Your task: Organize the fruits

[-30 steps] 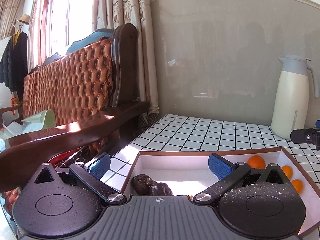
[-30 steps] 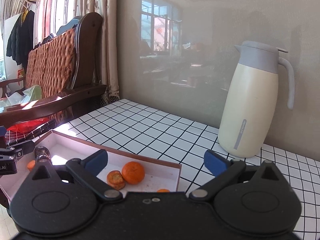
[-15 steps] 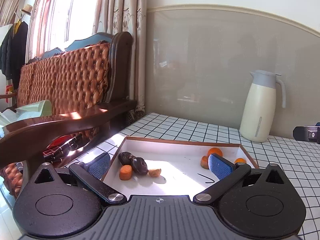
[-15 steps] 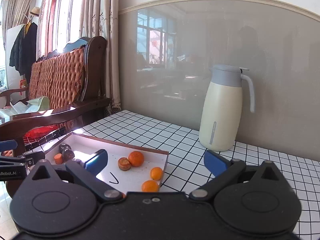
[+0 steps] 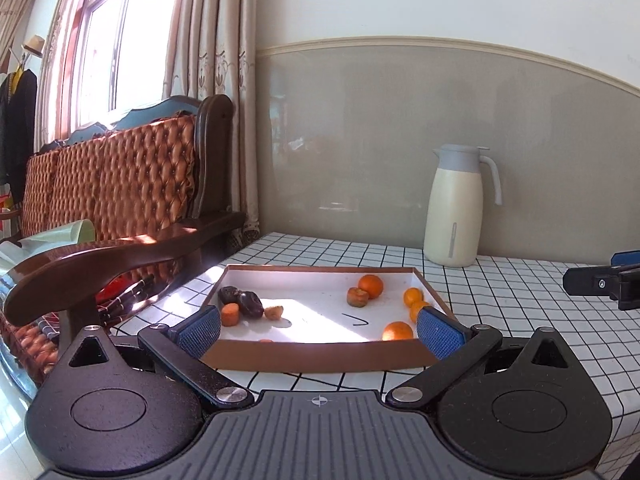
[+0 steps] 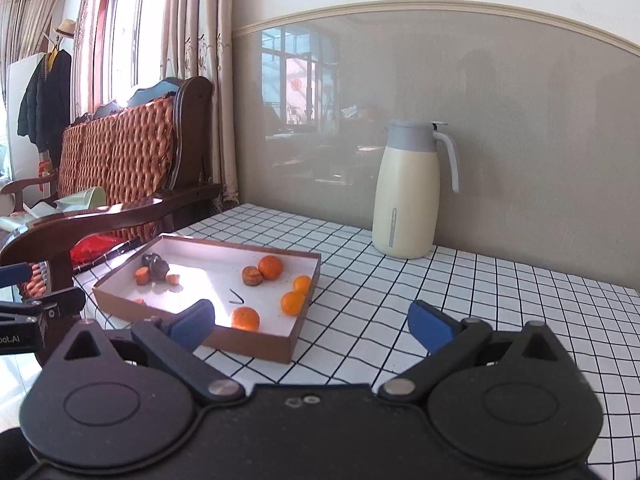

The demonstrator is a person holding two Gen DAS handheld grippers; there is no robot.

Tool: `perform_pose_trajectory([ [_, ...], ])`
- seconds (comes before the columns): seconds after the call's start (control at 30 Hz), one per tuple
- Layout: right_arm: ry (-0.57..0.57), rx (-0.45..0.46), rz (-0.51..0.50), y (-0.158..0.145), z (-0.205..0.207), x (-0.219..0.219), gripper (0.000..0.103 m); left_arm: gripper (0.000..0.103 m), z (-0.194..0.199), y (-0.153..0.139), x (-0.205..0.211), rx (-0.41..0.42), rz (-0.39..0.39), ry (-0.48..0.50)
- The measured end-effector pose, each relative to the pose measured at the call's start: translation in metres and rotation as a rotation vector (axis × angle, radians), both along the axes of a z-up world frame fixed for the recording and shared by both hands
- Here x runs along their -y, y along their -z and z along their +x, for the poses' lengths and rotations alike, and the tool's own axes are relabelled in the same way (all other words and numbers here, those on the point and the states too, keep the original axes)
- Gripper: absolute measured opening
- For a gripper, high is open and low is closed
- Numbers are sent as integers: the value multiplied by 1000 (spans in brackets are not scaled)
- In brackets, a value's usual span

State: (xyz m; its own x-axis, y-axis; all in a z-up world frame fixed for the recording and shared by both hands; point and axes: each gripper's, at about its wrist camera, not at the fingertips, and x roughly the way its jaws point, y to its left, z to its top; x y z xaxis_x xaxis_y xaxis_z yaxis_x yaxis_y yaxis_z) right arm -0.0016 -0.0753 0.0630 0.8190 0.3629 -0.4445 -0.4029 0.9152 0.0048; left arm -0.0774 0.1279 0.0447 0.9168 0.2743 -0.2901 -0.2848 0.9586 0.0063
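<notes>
A shallow brown box (image 5: pixel 320 356) (image 6: pixel 256 346) with a white floor lies on the checked table. Several small oranges (image 5: pixel 370 286) (image 6: pixel 270 267) sit in its right half. Two dark wrinkled fruits (image 5: pixel 241 301) (image 6: pixel 157 265) and small orange pieces (image 5: pixel 229 315) (image 6: pixel 142 276) sit in its left half. My left gripper (image 5: pixel 319 330) is open, held back in front of the box's near wall, with nothing between its fingers. My right gripper (image 6: pixel 310 325) is open and empty, near the box's front right corner.
A cream jug with a grey lid (image 5: pixel 456 208) (image 6: pixel 408 192) stands at the back by the wall. A wooden sofa arm (image 5: pixel 120 256) (image 6: pixel 108 220) borders the table's left edge. A thin dark mark (image 5: pixel 355 320) lies on the box floor.
Both grippers have drawn back and risen from the box, so the whole box and more of the table now show. Both stayed open and empty.
</notes>
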Motion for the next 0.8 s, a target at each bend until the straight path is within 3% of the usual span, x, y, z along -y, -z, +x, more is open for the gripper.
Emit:
perform_pose_trajectory([
  [0.33, 63, 88, -50, 23, -29, 18, 97, 103, -23, 17, 23, 32, -5, 9],
  [0.5, 78, 97, -28, 25, -31, 23, 97, 103, -22, 25, 21, 42, -28, -19],
  [0.8, 100, 103, -64, 29, -30, 18, 97, 103, -21, 32, 30, 50, 14, -17],
])
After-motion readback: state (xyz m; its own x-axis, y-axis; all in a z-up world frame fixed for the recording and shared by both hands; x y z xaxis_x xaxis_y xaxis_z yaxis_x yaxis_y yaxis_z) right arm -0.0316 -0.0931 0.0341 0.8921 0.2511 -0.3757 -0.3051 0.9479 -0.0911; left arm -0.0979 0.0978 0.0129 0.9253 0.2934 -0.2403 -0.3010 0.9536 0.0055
